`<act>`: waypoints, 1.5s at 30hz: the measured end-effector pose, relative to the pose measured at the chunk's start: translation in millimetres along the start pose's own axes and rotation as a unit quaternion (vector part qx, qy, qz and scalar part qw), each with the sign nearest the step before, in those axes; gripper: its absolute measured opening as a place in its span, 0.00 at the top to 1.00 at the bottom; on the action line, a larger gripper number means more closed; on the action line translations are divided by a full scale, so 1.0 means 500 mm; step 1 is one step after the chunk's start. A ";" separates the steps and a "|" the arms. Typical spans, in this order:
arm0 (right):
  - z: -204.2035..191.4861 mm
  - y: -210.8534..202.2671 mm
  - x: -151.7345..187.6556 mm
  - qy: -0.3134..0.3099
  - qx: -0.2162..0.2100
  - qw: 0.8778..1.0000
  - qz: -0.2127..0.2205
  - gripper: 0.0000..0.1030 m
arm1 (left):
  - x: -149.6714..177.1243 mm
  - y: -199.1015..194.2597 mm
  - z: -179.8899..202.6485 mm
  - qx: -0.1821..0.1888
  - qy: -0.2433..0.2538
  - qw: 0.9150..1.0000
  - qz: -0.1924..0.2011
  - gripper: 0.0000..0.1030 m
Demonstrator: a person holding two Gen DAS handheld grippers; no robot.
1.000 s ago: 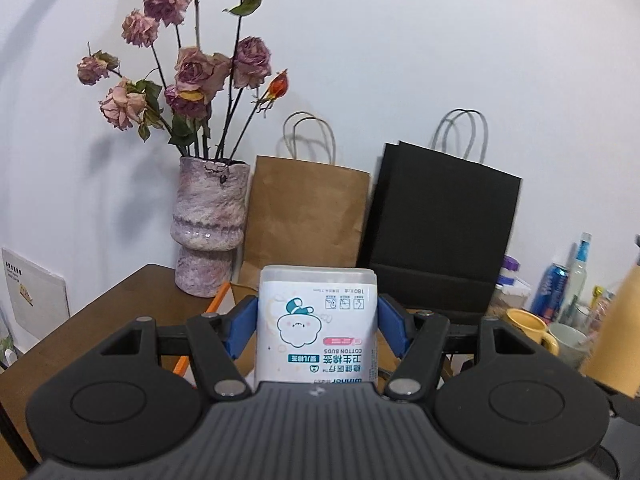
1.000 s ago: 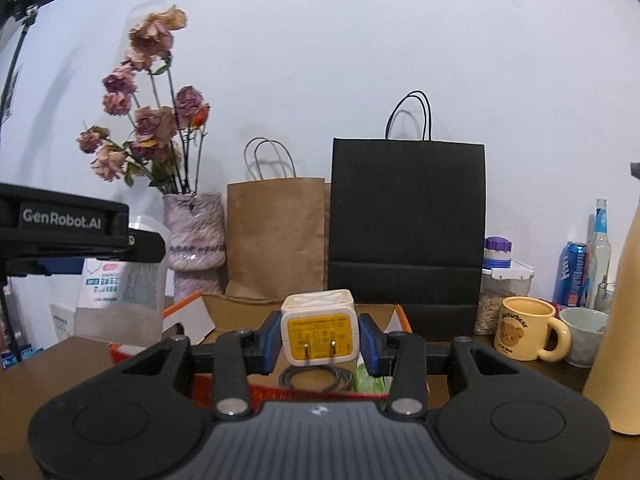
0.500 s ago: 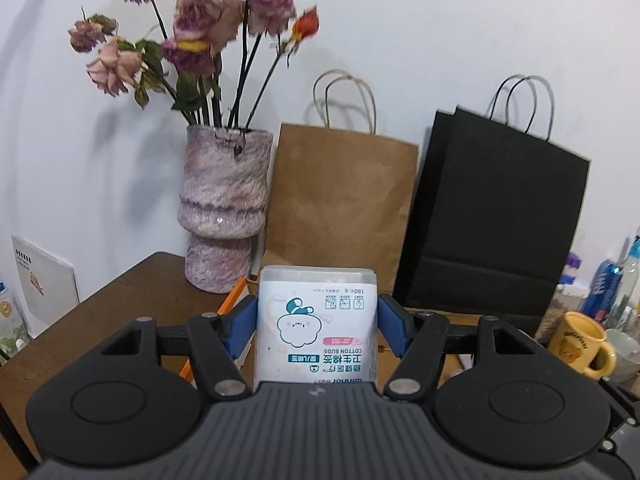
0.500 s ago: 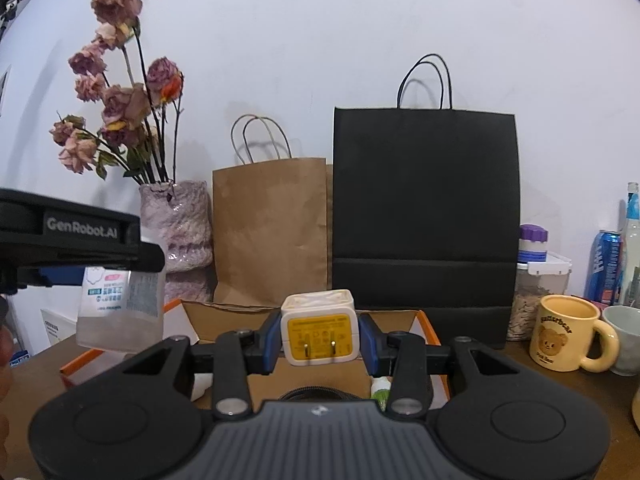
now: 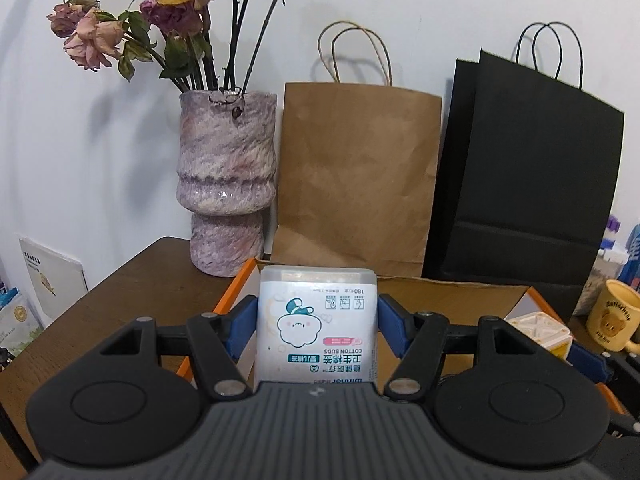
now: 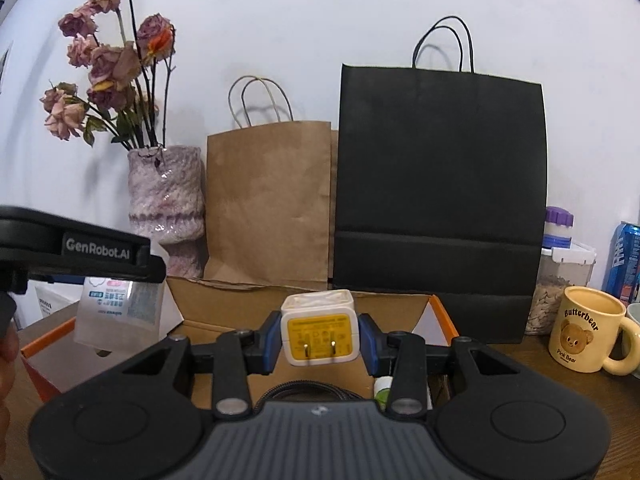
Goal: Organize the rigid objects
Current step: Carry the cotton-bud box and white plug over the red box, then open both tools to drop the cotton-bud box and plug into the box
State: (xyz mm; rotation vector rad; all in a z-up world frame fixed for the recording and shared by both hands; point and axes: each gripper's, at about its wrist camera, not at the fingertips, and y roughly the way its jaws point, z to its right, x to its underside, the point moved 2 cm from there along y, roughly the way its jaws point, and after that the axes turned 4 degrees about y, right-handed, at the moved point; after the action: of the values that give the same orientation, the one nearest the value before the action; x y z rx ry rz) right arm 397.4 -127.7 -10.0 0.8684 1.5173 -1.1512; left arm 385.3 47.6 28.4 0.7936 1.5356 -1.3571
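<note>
Progress: both items are lifted and carried above the open cardboard box; neither is set down yet, so placing both looks to be what remains.
Left gripper: clamped on the cotton-bud box, blue pads against its two sides, label upside down; it sits at 6 o'clock in the left wrist view, over the box's left end.
Right gripper: closed on the white-and-yellow charger plug, prongs facing the camera, at 6 o'clock in the right wrist view.
Cardboard box contents: a dark coiled cable and a small white-and-green item show below the plug; the rest of the interior is hidden by the grippers.
Clear lidded tub: at 3 o'clock, holds pale seeds or nuts, purple-capped jar on top.
Vase: at 10 o'clock, holds dried roses.
Yellow mug: at 4 o'clock, inside not visible.
Paper bags: brown bag and black bag stand behind the box; contents cannot be told.
</note>
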 end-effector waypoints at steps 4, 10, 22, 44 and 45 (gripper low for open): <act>0.003 0.009 0.007 0.000 0.000 1.000 -0.011 0.62 | 0.008 0.011 0.003 0.000 0.007 1.000 -0.009 0.36; 0.006 0.014 0.012 0.005 0.000 1.000 -0.029 0.61 | 0.012 0.015 0.012 -0.003 0.026 0.999 -0.023 0.27; 0.013 0.003 0.010 0.009 0.011 1.000 -0.014 0.00 | 0.012 -0.002 0.017 -0.010 0.032 0.999 -0.007 0.00; 0.003 -0.062 0.001 -0.005 0.013 1.000 0.003 0.00 | -0.009 -0.093 -0.011 0.008 0.007 1.000 0.022 0.00; 0.002 -0.069 0.003 -0.008 0.014 1.000 0.004 0.00 | -0.009 -0.102 -0.013 0.008 0.007 1.000 0.023 0.00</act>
State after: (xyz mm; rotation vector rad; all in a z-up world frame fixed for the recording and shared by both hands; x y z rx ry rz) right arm 365.3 -138.7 -3.4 0.8810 1.4863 -1.1725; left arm 339.9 44.7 52.3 0.8449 1.5088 -1.3339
